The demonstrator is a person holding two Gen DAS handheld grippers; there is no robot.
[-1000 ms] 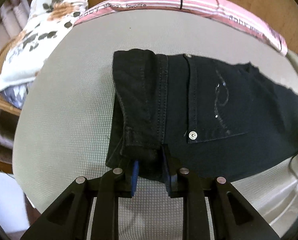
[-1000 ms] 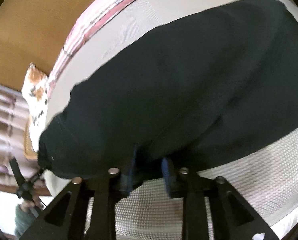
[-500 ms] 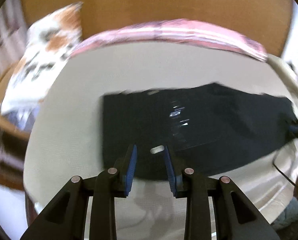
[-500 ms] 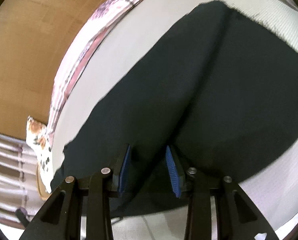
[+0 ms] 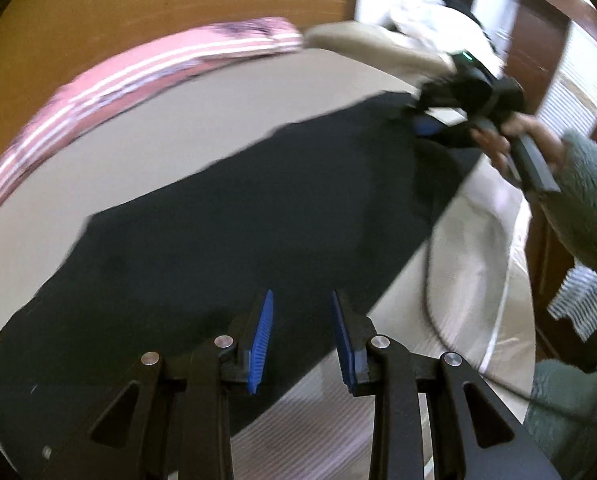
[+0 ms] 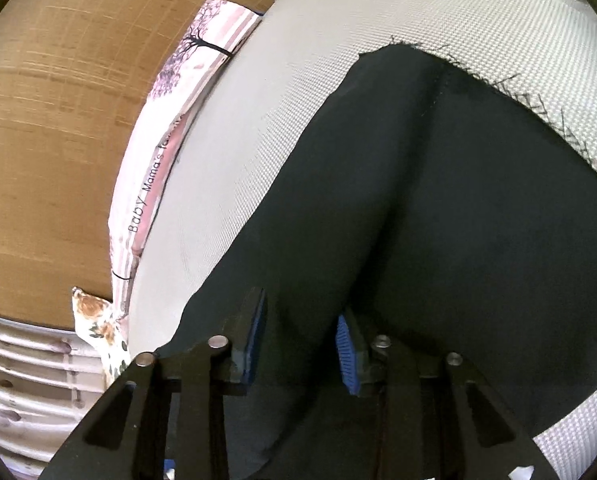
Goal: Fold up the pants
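The black pants (image 5: 234,224) lie flat along a cream bed (image 5: 146,152), folded lengthwise. My left gripper (image 5: 301,332) is open and empty, hovering over the near edge of the pants. My right gripper (image 6: 300,336) is open, its blue pads on either side of the black cloth (image 6: 438,208) near the frayed leg hems (image 6: 530,100), not pinching it. In the left wrist view the right gripper (image 5: 434,120) shows far right at the leg end, held by a hand.
A pink striped blanket (image 5: 110,84) runs along the far edge of the bed against a wooden headboard (image 5: 178,4). A floral pillow (image 6: 98,320) lies at the head end. A cable (image 5: 438,320) trails over the bed's right side.
Both grippers have let go of the pants and opened. My left gripper has swung right, from the waistband and pocket toward the leg end. The right gripper has moved up along the legs.
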